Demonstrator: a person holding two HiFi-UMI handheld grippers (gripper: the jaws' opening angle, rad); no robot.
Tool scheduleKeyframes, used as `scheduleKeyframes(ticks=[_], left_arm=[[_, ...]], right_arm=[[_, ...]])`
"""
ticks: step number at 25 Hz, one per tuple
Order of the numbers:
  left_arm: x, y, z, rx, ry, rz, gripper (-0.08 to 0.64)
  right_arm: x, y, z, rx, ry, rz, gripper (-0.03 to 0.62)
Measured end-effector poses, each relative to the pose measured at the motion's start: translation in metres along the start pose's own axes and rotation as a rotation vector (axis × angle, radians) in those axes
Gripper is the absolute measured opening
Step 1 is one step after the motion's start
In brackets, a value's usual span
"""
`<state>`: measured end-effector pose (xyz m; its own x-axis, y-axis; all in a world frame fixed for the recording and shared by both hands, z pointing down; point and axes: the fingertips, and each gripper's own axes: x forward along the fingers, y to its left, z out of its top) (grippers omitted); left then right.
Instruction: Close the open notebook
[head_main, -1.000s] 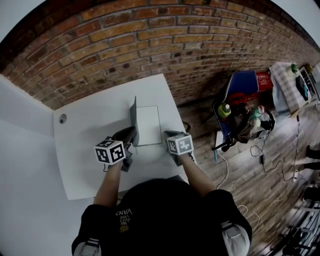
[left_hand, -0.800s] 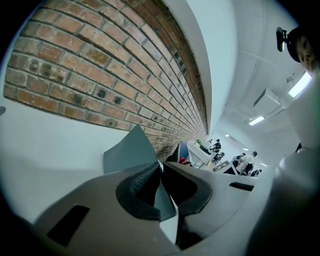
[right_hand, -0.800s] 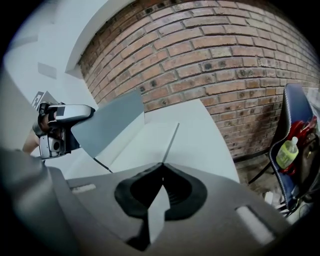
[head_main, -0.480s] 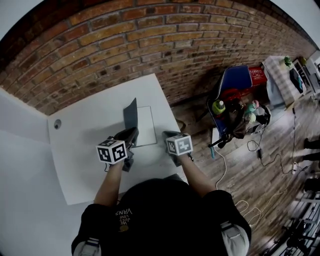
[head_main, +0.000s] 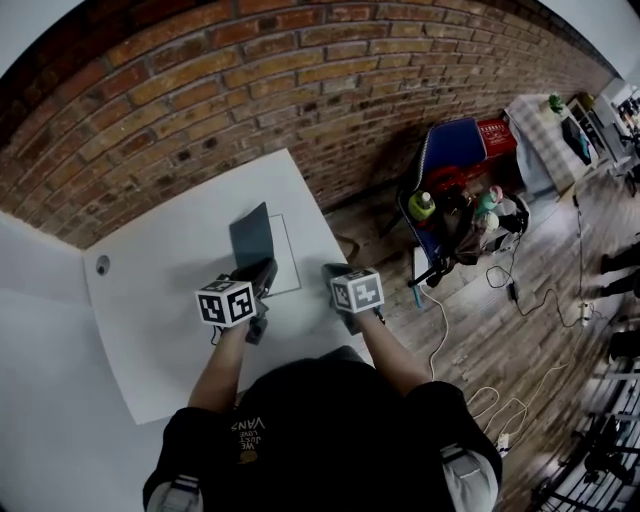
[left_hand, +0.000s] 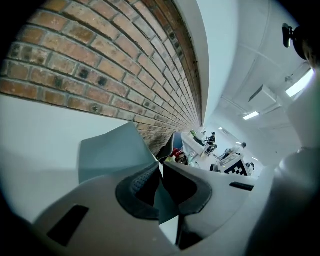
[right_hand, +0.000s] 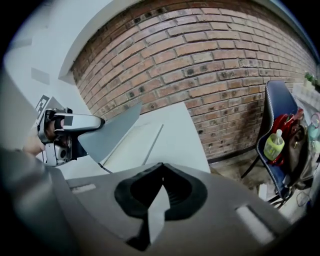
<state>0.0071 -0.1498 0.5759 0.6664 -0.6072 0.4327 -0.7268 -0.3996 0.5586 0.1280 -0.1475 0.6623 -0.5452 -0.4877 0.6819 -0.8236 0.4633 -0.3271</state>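
Note:
The notebook lies on the white table (head_main: 170, 290), its white pages (head_main: 283, 262) flat and its grey cover (head_main: 250, 238) lifted and leaning over them. My left gripper (head_main: 262, 272) is shut on the near edge of that cover. In the left gripper view the grey sheet (left_hand: 112, 152) runs in between the pads. The right gripper view shows the tilted cover (right_hand: 112, 132) in the left gripper (right_hand: 95, 122) above the pages (right_hand: 135, 145). My right gripper (head_main: 333, 272) hovers right of the notebook, apart from it, jaws shut and empty.
A brick wall (head_main: 250, 90) stands behind the table. The table's right edge runs just beside the right gripper. A blue chair (head_main: 455, 170) with bags and bottles stands on the wooden floor to the right, with cables (head_main: 530, 300) nearby. A round hole (head_main: 102, 264) marks the table's left.
The grey cover has swung from nearly upright to leaning over the white pages, carried to the right and down by the left gripper. The right gripper stays beside the notebook.

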Motion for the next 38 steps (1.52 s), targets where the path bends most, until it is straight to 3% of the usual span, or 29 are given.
scheduleKeyframes(ticks=[23,38], left_arm=[[0.036,-0.003,-0.035,-0.014,0.114,-0.008,0.057],[0.011,0.013,-0.021,-0.037,0.038,0.039,0.057]], right_arm=[[-0.027,-0.032,-0.007,0.040,-0.017,-0.057,-0.002],[-0.016,-0.009,0.015,-0.008,-0.044,-0.005,-0.002]])
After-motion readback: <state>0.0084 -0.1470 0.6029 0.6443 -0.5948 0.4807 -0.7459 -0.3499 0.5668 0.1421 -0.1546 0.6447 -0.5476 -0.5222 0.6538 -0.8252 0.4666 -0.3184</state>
